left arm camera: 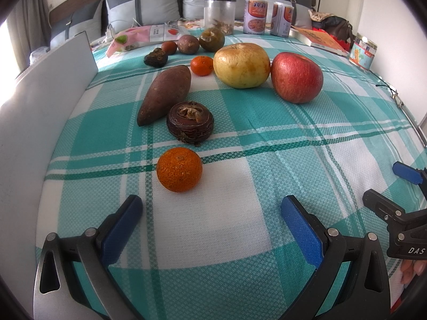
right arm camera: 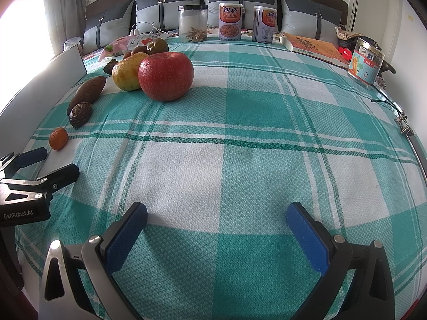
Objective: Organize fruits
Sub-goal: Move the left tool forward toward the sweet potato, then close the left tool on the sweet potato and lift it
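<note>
On the teal checked cloth [left arm camera: 267,138] lie a small mandarin [left arm camera: 179,169], a dark brown mangosteen [left arm camera: 190,122], a sweet potato [left arm camera: 165,93], a second mandarin [left arm camera: 202,65], a yellow apple [left arm camera: 241,65] and a red apple [left arm camera: 296,77]. Several small dark fruits [left arm camera: 188,44] sit further back. My left gripper [left arm camera: 213,213] stands open just short of the near mandarin, nothing between its fingers. My right gripper [right arm camera: 216,221] is open over bare cloth, well to the right of the red apple [right arm camera: 166,76]. Each gripper shows at the edge of the other's view.
A white board [left arm camera: 48,88] stands along the left edge. At the back are a clear jar [left arm camera: 220,13], two cans [left arm camera: 255,16], a snack bag [left arm camera: 144,36], a book [left arm camera: 320,38] and cushions. A tin [left arm camera: 363,53] stands at the right edge.
</note>
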Demonstrator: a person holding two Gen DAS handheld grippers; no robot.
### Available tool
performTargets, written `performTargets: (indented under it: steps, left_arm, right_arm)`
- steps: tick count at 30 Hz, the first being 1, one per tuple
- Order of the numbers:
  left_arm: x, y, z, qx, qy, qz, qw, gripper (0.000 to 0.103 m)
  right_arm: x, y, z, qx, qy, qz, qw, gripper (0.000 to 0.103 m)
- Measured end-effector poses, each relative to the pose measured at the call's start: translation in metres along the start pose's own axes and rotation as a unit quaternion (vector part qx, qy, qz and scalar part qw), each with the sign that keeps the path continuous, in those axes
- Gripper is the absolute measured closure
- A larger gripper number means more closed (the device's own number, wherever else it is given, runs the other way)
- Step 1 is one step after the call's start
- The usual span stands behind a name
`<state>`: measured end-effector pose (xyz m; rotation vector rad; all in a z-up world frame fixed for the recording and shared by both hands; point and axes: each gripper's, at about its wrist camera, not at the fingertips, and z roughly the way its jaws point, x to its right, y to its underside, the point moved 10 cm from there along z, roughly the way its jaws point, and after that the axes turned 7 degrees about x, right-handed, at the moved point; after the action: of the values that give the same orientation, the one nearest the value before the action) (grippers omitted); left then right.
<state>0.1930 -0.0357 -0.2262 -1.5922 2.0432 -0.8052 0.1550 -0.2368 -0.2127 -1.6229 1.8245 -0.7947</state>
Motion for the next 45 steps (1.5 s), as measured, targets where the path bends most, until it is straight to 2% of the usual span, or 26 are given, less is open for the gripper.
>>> performTargets:
  steps: [24, 28, 34, 37, 40, 45]
  left_arm:
    - [-0.001, 0.001, -0.001, -0.002, -0.004, -0.006, 1.0, 0.0]
    - [0.001, 0.009, -0.006, -0.029, 0.009, 0.007, 0.9995, 0.0]
    - [0.002, 0.029, -0.025, -0.039, 0.029, 0.028, 0.9984, 0.0]
    - [0.0, 0.03, -0.027, -0.062, 0.034, 0.023, 0.9972, 0.0]
    - [-0.009, 0.018, -0.028, -0.083, 0.049, 0.001, 0.9953, 0.0]
    - [-0.041, -0.025, -0.047, -0.062, 0.096, -0.063, 0.9914, 0.0]
  right_arm:
    - [0.0, 0.0, 0.0, 0.001, 0.0, 0.001, 1.0, 0.0]
    - [0.0, -0.001, 0.0, 0.001, 0.0, 0.001, 1.0, 0.0]
    - [0.0, -0.001, 0.0, 0.002, 0.0, 0.001, 1.0, 0.0]
    - [0.0, -0.001, 0.0, 0.002, 0.0, 0.001, 1.0, 0.0]
    - [0.0, -0.001, 0.0, 0.002, 0.0, 0.001, 1.0, 0.0]
    - [0.0, 0.0, 0.0, 0.002, 0.0, 0.001, 1.0, 0.0]
